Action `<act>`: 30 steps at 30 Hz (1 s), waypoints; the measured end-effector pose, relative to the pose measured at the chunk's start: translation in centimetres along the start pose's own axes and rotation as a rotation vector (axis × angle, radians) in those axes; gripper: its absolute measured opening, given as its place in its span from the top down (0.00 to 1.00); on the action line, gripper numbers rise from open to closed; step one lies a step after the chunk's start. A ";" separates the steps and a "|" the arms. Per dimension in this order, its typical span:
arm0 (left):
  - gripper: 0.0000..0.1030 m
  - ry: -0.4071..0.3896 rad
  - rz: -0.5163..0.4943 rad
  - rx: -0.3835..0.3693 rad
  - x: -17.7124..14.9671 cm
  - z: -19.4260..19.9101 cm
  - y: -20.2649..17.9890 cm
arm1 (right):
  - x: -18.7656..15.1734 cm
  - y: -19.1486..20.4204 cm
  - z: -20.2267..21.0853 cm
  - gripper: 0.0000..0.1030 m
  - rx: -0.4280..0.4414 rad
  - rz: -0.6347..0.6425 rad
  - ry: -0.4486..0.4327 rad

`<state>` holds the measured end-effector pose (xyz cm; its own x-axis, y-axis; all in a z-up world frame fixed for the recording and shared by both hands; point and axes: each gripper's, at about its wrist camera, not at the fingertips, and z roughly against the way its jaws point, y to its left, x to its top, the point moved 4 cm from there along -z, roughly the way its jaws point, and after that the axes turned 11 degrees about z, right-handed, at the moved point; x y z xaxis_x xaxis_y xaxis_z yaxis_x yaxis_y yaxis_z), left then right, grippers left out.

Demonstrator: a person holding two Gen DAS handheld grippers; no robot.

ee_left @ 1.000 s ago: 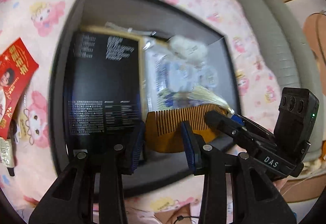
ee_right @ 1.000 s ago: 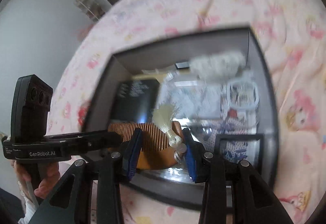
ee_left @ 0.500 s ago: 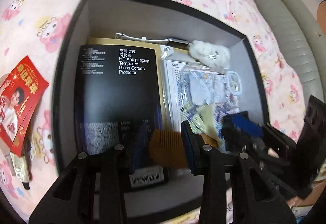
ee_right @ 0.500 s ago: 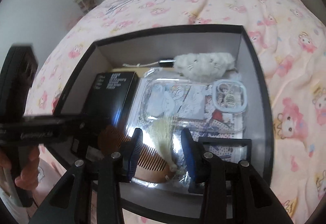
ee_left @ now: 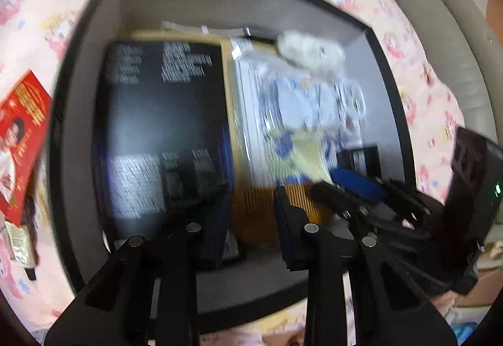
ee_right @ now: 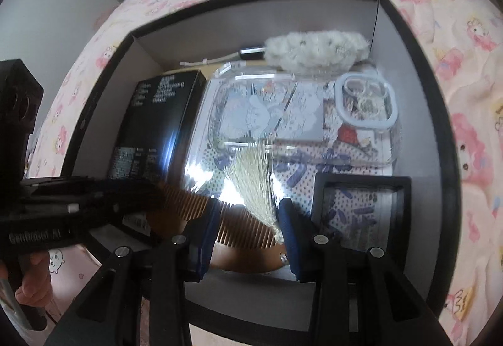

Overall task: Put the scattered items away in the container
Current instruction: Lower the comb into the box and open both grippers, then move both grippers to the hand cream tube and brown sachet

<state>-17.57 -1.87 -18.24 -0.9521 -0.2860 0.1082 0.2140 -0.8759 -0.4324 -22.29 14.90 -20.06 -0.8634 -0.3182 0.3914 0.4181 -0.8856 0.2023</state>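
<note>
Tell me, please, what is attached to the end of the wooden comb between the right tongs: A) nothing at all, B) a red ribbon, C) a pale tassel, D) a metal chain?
C: in the right wrist view a pale, cream-coloured tassel fans out from the end of the wooden comb, over the clear case lying in the box.

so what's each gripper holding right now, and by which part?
Both hold the wooden comb over the box: right gripper near its tassel end, left gripper, jaws closing, at the other end.
</note>
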 end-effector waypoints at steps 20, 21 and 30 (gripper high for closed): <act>0.54 -0.161 -0.128 -0.036 -3.8 7.6 -1.0 | -0.9 0.9 3.6 0.64 -0.134 0.029 -0.052; 0.53 -0.192 -0.155 -0.037 -4.5 9.0 -1.7 | -0.9 1.3 4.5 0.60 -0.146 0.034 -0.078; 0.49 -0.355 -0.278 -0.049 -10.2 16.4 -6.2 | -2.6 6.0 12.5 0.51 -0.174 0.003 -0.261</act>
<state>-5.58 0.09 -1.96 -0.8364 -0.1655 0.5225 -0.0581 -0.9212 -0.3848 -14.00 14.61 -8.64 -0.7513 -0.2435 0.6134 0.3468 -0.9365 0.0529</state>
